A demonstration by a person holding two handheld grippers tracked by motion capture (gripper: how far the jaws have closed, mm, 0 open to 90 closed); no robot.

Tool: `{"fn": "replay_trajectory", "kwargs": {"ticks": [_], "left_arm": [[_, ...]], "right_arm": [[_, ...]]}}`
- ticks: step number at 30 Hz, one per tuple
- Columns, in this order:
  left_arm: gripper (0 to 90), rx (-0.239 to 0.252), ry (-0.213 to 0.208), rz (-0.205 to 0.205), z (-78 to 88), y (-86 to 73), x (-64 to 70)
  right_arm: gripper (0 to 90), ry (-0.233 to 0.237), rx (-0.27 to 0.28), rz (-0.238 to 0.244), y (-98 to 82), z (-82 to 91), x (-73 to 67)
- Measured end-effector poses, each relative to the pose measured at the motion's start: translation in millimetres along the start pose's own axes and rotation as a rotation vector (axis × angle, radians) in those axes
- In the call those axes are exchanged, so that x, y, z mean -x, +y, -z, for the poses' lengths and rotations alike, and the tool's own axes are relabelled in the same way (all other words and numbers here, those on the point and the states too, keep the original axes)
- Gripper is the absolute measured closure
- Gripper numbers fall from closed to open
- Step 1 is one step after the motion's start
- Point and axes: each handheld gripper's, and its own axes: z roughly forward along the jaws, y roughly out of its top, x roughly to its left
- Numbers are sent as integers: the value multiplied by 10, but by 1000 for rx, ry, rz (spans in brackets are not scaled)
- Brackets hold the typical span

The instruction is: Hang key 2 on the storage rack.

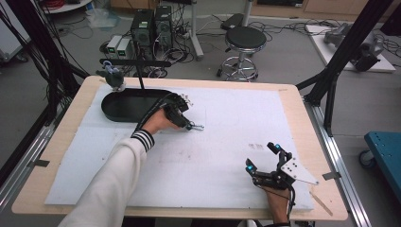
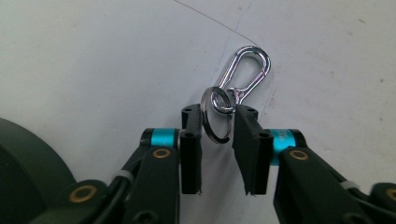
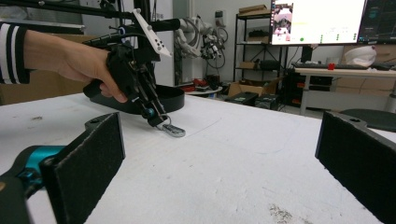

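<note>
Chrome carabiner [image 2: 246, 70] – long axis pointing away – its ring [image 2: 216, 116] clasped by left gripper [image 2: 218, 122].

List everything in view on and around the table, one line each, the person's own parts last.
carabiner keyring: one, silver, on the white mat, its split ring between the left jaws
tray: one, black, oval, far left of the table
mat: one, white, covering most of the tabletop
table: one, pale wood edge
stool: one, black seat, on the floor beyond the table
cart: one, blue, at the right edge
left hand-held gripper: one, black with teal, jaws close around the ring
right hand-held gripper: one, black, jaws wide open, near right
sleeve: one, white, striped cuff, left arm
</note>
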Motion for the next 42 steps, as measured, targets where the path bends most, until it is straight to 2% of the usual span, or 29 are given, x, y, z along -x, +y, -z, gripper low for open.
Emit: {"fn": "replay_trajectory", "kwargs": {"ticks": [3, 7, 14, 25, 26, 28, 31, 33, 36, 42], "left_arm": [[796, 11, -12, -6, 12, 7, 7], [804, 27, -19, -2, 21, 12, 15], [872, 46, -33, 9, 43, 19, 24], [881, 35, -20, -23, 65, 30, 64], [881, 38, -1, -25, 77, 32, 73], [881, 54, 16, -38, 109, 37, 82], [882, 84, 18, -36, 151, 37, 94], [881, 99, 23, -10, 180, 23, 101], [882, 112, 38, -1, 249, 5, 104], [882, 196, 52, -4, 451, -13, 121]], "right_arm": [[6, -1, 2, 2, 0, -1, 3], [6, -1, 2, 2, 0, -1, 3], [6, -1, 2, 3, 0, -1, 4], [6, 0, 0, 0, 0, -1, 0], [6, -1, 0, 0, -1, -1, 0], [6, -1, 0, 0, -1, -1, 0], [6, -1, 1, 0, -1, -2, -1], [6, -1, 0, 1, 0, -1, -1], [6, -1, 1, -1, -1, -1, -1], [6, -1, 0, 0, -1, -1, 0]]}}
